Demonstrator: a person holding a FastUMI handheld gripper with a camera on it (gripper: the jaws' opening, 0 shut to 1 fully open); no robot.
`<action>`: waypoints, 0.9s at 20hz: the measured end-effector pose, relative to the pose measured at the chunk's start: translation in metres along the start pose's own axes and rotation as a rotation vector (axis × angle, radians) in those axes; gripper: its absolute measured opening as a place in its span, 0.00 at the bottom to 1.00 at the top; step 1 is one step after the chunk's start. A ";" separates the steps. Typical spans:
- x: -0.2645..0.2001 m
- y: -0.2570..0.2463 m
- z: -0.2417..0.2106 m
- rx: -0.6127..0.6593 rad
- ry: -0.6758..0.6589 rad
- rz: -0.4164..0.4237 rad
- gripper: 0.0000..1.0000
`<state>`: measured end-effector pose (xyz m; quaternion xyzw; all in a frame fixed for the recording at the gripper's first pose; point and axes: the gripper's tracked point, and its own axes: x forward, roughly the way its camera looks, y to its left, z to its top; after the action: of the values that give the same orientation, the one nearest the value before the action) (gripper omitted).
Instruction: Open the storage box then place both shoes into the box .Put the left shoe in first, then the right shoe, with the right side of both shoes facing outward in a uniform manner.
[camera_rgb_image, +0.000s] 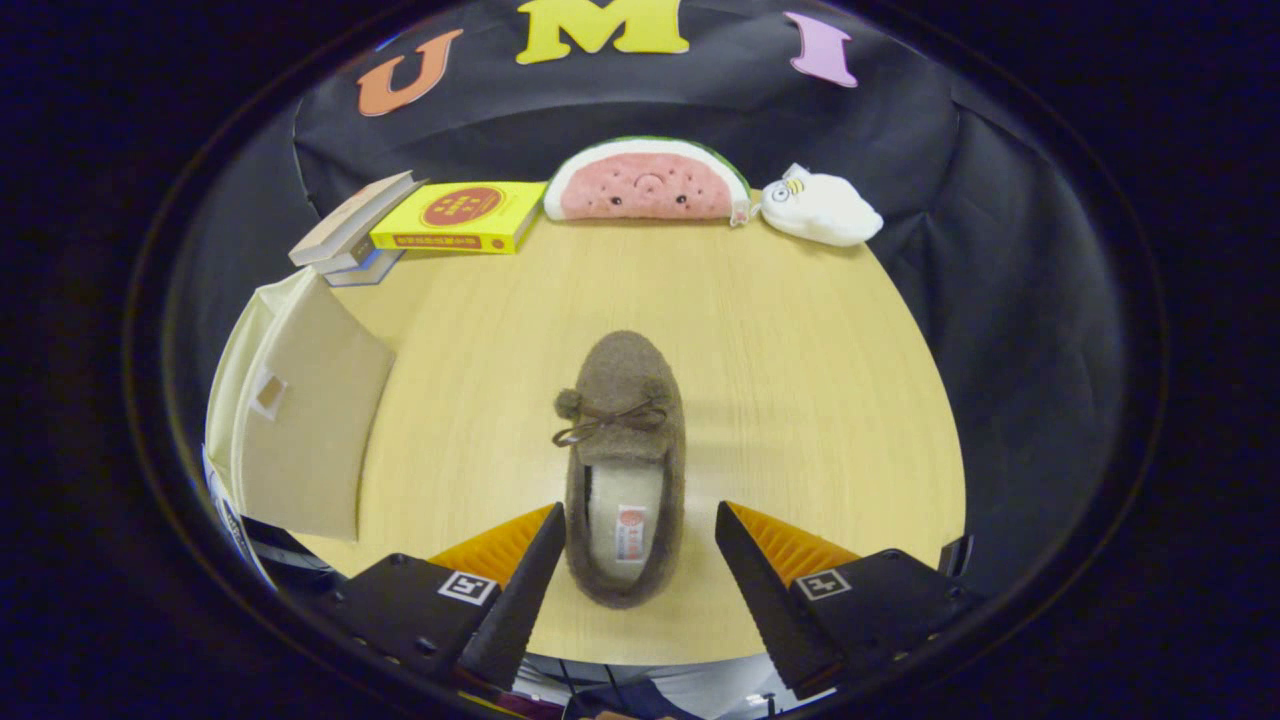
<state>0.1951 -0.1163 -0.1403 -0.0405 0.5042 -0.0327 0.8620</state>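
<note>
Wooden tabletop (800, 330) held a brown shoe (623, 460), heel btwn the gripper (640, 530)'s spread, released fingers, toe pointing away.

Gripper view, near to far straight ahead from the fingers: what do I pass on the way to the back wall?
Open gripper with heel between its fingers → brown slipper → bare table → watermelon plush at the wall.

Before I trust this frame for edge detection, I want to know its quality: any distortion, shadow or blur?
Gripper view: strong fisheye bending, so the table edge curves and the storage box leans; soft, even light, a faint shadow right of the shoe; no glare; shoe sharp, lying between the open gripper fingers.
</note>
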 end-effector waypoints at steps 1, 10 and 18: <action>0.013 -0.007 -0.001 0.012 0.019 0.002 0.92; 0.055 -0.009 -0.012 0.044 0.158 0.067 0.30; 0.050 -0.009 -0.019 0.008 0.154 -0.008 0.00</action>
<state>0.2032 -0.1312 -0.1917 -0.0363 0.5685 -0.0412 0.8209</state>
